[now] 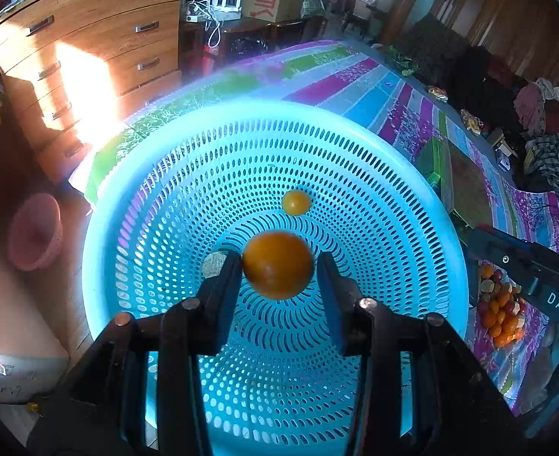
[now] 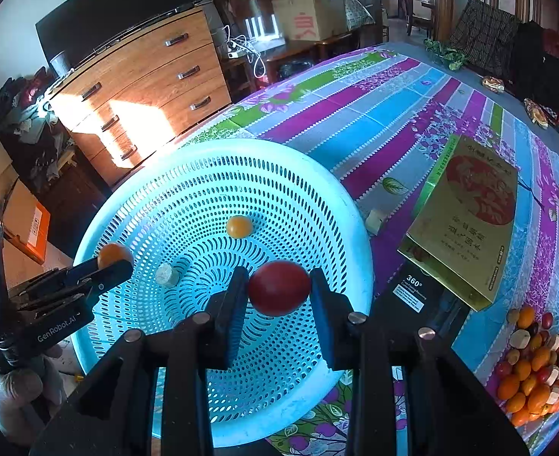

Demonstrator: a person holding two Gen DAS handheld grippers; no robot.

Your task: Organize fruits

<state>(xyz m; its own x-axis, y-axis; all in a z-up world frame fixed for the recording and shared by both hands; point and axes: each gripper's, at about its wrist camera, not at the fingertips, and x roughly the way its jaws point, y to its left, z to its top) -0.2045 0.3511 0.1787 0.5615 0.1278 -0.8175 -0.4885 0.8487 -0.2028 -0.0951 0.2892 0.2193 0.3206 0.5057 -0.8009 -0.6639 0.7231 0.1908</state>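
1. Across the table lies a striped cloth in purple, blue, green and grey with flower prints; a wooden chest of drawers stands beyond its far edge, lit by a patch of sun, and cardboard boxes are stacked further back in the room.
2. On the cloth sits a round, pale blue basket full of slots, and to its right lies a flat gold box with a red circle on its lid.
3. Near the right edge of the table a heap of fruit is piled, orange, red and pale pieces mixed.
4. Inside the basket rest a small orange fruit and a pale greenish piece, well apart.
5. Over the basket's middle, the left gripper has an orange between its fingers; the left finger touches it, a gap shows at the right one, so I cannot tell whether it grips.
6. The right gripper is clamped on a smooth, dark red fruit, held above the near part of the basket.
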